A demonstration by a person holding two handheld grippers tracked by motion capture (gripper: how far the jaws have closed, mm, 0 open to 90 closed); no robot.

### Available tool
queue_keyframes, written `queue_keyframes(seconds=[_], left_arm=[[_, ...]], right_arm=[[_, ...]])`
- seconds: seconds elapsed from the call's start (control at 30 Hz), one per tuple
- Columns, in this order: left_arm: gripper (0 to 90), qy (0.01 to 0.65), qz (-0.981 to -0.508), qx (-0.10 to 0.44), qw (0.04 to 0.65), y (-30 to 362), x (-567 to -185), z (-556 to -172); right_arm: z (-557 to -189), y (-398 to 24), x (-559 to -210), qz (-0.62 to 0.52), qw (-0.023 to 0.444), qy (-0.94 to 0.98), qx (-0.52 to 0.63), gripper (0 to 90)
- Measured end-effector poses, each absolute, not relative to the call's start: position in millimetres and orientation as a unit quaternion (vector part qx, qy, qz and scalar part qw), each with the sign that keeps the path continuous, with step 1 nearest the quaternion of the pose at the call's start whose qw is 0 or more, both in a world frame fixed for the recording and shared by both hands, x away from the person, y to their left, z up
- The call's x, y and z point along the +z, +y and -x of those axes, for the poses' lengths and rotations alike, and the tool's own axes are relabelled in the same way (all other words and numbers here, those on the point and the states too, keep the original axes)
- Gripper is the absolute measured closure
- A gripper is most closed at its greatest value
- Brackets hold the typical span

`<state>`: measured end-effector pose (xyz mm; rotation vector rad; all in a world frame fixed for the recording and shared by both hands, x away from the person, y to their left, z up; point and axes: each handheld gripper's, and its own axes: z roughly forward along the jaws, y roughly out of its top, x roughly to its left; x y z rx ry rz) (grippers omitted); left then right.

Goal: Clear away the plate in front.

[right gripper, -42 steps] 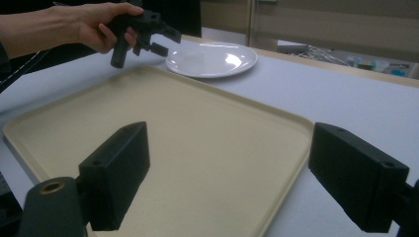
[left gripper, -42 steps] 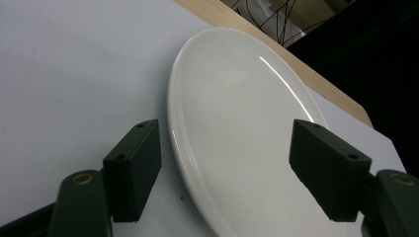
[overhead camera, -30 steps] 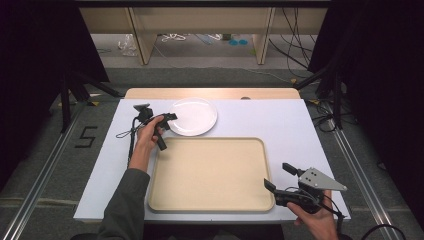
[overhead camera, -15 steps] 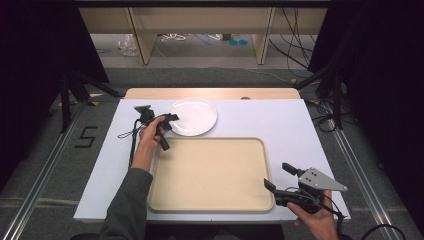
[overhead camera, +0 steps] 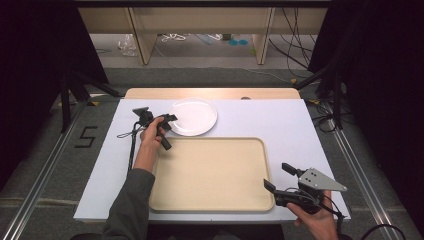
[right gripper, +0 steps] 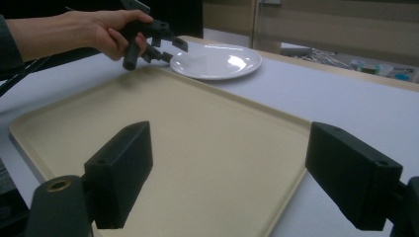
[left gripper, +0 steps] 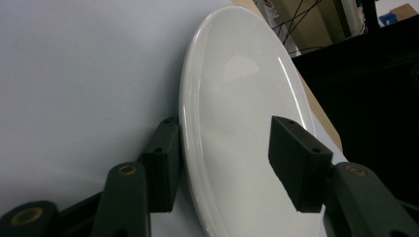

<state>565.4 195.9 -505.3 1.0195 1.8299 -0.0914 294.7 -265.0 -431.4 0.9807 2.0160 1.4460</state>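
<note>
A round white plate [overhead camera: 192, 116] lies on the white table at the back. My left gripper [overhead camera: 169, 121] is at its left rim, held by a hand. In the left gripper view the plate [left gripper: 237, 123] rim sits between the jaws of that gripper [left gripper: 225, 143]. One jaw is low beside the rim and the other hovers above the plate's face. The jaws have just been closing, with a gap still showing. My right gripper [overhead camera: 278, 177] stands open at the front right corner of the beige tray [overhead camera: 210, 175], with nothing between its jaws [right gripper: 232, 168].
The tray [right gripper: 173, 128] takes up the middle front of the table and holds nothing. A wooden strip [overhead camera: 210, 93] runs along the table's far edge. Cables trail left from the left gripper [right gripper: 170, 47]. Bare white table lies right of the plate [right gripper: 215, 60].
</note>
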Motion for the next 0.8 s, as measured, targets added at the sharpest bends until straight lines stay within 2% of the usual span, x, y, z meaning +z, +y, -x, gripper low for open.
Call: queue_keyframes(seconds=[0.07,0.4,0.5,0.6,0.8], left_arm=[[54.7,0.758,-0.426,-0.037,0.494,198.3,-506.5,-564.2],[63.8,0.77,-0.393,-0.041,0.502,197.9,-510.8,-563.2],[71.0,0.773,-0.369,-0.05,0.513,200.0,-516.2,-561.0],[76.1,0.774,-0.369,-0.046,0.513,200.4,-518.6,-559.7],[81.5,0.784,-0.358,-0.046,0.504,199.3,-519.9,-559.2]], right_arm=[[-294.7,-264.8,-431.3,-0.357,0.234,0.735,0.527,19.4],[-294.8,-264.5,-431.3,-0.356,0.235,0.735,0.527,19.7],[-295.3,-264.0,-430.8,-0.357,0.239,0.73,0.532,20.1],[-295.2,-263.5,-430.8,-0.357,0.236,0.731,0.532,20.2],[-295.1,-263.7,-430.7,-0.357,0.237,0.732,0.531,20.2]])
